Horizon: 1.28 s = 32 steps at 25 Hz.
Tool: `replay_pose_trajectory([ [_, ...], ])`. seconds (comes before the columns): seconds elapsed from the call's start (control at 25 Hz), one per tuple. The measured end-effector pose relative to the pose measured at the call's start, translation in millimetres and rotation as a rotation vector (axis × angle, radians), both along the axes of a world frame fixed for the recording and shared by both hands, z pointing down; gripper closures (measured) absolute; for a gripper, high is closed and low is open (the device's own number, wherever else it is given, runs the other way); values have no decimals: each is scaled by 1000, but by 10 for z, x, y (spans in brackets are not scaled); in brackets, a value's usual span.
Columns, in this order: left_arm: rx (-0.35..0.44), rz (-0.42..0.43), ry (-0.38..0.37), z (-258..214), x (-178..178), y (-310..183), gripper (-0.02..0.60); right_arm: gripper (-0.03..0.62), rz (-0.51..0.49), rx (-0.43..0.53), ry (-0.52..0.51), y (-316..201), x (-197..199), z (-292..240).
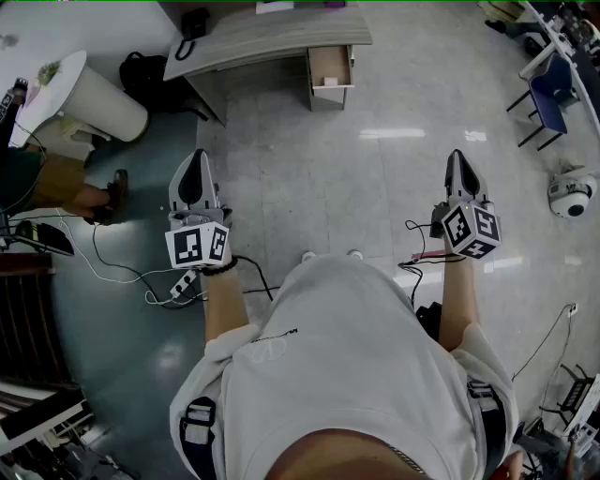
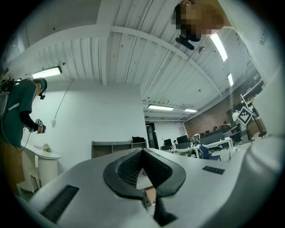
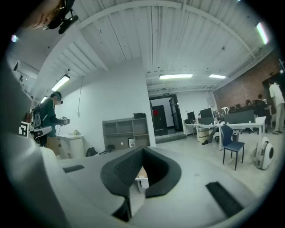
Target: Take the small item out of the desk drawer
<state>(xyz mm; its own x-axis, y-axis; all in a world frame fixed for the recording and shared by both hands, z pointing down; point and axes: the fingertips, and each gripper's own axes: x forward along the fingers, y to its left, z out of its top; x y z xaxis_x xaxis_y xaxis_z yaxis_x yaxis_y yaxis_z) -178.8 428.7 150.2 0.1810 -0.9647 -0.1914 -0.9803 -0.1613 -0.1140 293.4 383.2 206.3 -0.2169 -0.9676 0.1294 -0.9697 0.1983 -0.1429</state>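
Far across the glossy grey tiled floor (image 1: 281,169), a desk (image 1: 272,37) with a pale wood-grain top is standing, and its drawer (image 1: 330,67) is hanging open toward the person. The drawer is looking like a shallow box of light wood. A small pale item (image 1: 328,82) is lying in it near the front edge; it is too small to tell its shape. A black telephone (image 1: 192,23) is sitting on the left end of the desk.

Left of the desk, a black soft bag (image 1: 141,70) is lying on the floor beside a white round pedestal (image 1: 98,103). Another person (image 1: 56,178) in a green top is standing near that pedestal. A white power strip (image 1: 183,282) with thin black cables (image 1: 112,267) is lying close to the wearer's left side. At the right, a blue chair (image 1: 553,98) with thin dark legs and a white dome-shaped device (image 1: 572,192) are standing, well apart from the desk.

Both tools are being held out over the floor, well apart from the drawer. The left gripper (image 1: 196,156) is keeping its ribbed black pads pressed together with nothing between them, and the right gripper (image 1: 457,156) is doing the same.
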Motion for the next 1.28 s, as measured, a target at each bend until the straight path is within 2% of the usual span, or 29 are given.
replay_pose_trajectory([
  [0.4, -2, 18, 2, -17, -18, -29, 583, 595, 2, -5, 8, -3, -64, -25],
  [0.68, -9, 42, 22, 75, -167, -1, 583, 595, 89, -10, -31, 81, -63, -15],
  [1.08, -53, 104, 56, 360, -496, -61, 583, 595, 141, -47, 1, 203, -394, 121],
  [1.28, -79, 134, 59, 486, -505, -85, 583, 595, 135, -59, 26, 222, -487, 176],
])
